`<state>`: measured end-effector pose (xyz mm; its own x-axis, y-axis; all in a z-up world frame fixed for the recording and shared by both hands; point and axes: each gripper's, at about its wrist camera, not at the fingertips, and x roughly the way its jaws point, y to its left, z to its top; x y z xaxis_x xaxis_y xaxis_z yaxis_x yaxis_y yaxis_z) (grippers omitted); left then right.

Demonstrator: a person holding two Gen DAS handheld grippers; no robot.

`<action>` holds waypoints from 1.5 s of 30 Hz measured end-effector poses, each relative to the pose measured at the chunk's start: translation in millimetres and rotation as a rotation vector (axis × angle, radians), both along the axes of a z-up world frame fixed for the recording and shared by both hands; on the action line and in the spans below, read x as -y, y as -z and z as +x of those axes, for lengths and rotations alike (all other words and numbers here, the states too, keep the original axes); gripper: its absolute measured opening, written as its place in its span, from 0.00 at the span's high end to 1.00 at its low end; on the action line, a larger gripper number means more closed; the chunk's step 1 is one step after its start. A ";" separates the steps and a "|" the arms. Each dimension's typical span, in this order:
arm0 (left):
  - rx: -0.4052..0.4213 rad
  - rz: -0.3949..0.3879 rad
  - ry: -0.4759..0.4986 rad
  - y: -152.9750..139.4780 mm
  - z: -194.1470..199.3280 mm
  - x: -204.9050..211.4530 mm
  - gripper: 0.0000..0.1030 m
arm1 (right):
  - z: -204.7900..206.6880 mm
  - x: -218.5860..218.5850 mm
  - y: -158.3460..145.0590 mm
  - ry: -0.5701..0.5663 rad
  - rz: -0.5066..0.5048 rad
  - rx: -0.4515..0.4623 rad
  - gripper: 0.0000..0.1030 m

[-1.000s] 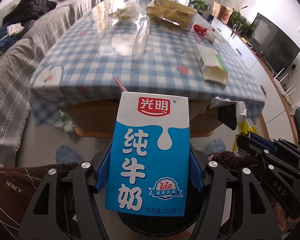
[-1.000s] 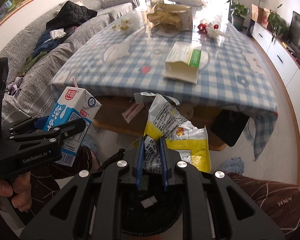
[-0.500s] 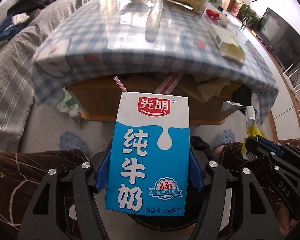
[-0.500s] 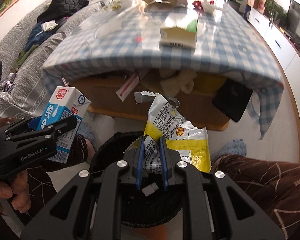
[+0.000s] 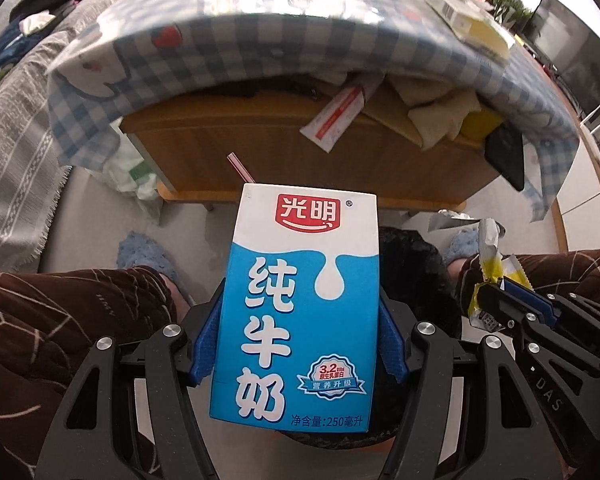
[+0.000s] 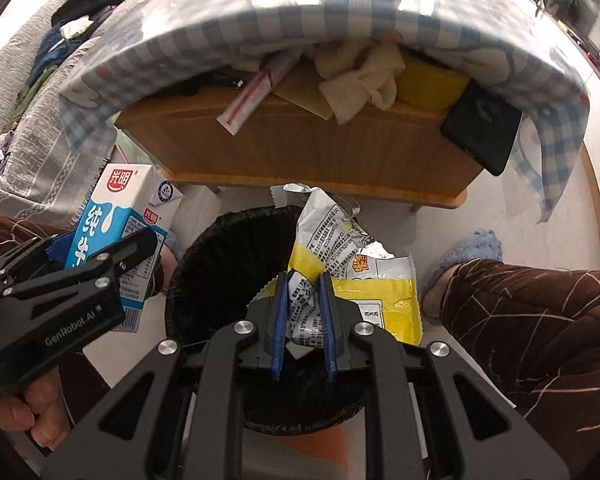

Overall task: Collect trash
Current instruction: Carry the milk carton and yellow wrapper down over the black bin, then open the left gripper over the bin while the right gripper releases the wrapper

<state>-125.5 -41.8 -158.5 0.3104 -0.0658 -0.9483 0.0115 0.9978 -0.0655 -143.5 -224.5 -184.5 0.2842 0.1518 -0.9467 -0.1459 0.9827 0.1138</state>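
My right gripper is clamped on the wrapper directly over the bin; my left gripper grips the upright carton just left of the rim.

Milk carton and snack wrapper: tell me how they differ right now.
The milk carton is a rigid blue-and-white box, held across its width by the left gripper; the snack wrapper is crumpled yellow-and-silver foil, pinched at one edge by the right gripper. The carton is intact with a straw; the wrapper is torn open. Both are held above the black-lined bin.
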 end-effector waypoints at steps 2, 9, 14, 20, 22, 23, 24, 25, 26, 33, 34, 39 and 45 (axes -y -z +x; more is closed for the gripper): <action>-0.011 -0.003 -0.003 4.8 0.1 0.4 0.39 | 0.3 0.0 4.9 0.006 -0.006 -0.008 0.86; -0.057 -0.009 -0.013 23.6 5.4 2.8 0.39 | 1.1 1.8 15.7 0.021 -0.011 -0.034 0.86; -0.068 -0.015 -0.005 29.3 8.9 7.6 0.39 | 1.9 11.0 19.5 0.049 0.000 -0.043 0.86; -0.093 -0.012 0.022 42.1 8.9 17.7 0.39 | 1.6 22.2 26.9 0.079 0.000 -0.062 0.86; -0.102 -0.018 0.032 45.2 6.9 21.5 0.39 | 1.2 23.8 28.7 0.087 0.001 -0.068 0.86; -0.104 -0.021 0.035 46.1 5.9 23.0 0.39 | 1.4 23.7 29.4 0.087 0.001 -0.069 0.86; -0.104 -0.022 0.040 46.7 4.4 24.7 0.39 | 1.5 23.2 29.7 0.087 0.000 -0.069 0.86; -0.106 -0.023 0.046 46.6 3.1 26.6 0.39 | 1.6 22.3 29.7 0.085 0.000 -0.069 0.86; -0.108 -0.027 0.054 47.0 1.4 27.9 0.39 | 1.4 22.1 29.4 0.084 0.000 -0.068 0.86; -0.110 -0.045 0.058 46.0 -4.0 29.4 0.32 | -0.4 23.1 27.1 0.084 0.009 -0.064 0.86; -0.101 -0.043 0.053 44.5 -4.0 28.8 0.28 | -1.1 23.9 26.5 0.086 0.011 -0.063 0.86; -0.045 -0.017 0.033 31.6 -5.4 21.0 0.14 | -3.1 24.5 25.4 0.085 0.012 -0.060 0.86; -0.032 -0.007 0.013 24.2 -8.7 6.6 0.06 | -5.1 16.4 24.8 0.063 0.014 -0.061 0.85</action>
<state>-134.2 -48.4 -182.8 0.2788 -0.0760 -0.9573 0.0220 0.9971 -0.0727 -148.6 -240.8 -209.3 0.2353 0.1485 -0.9605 -0.0764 0.9880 0.1341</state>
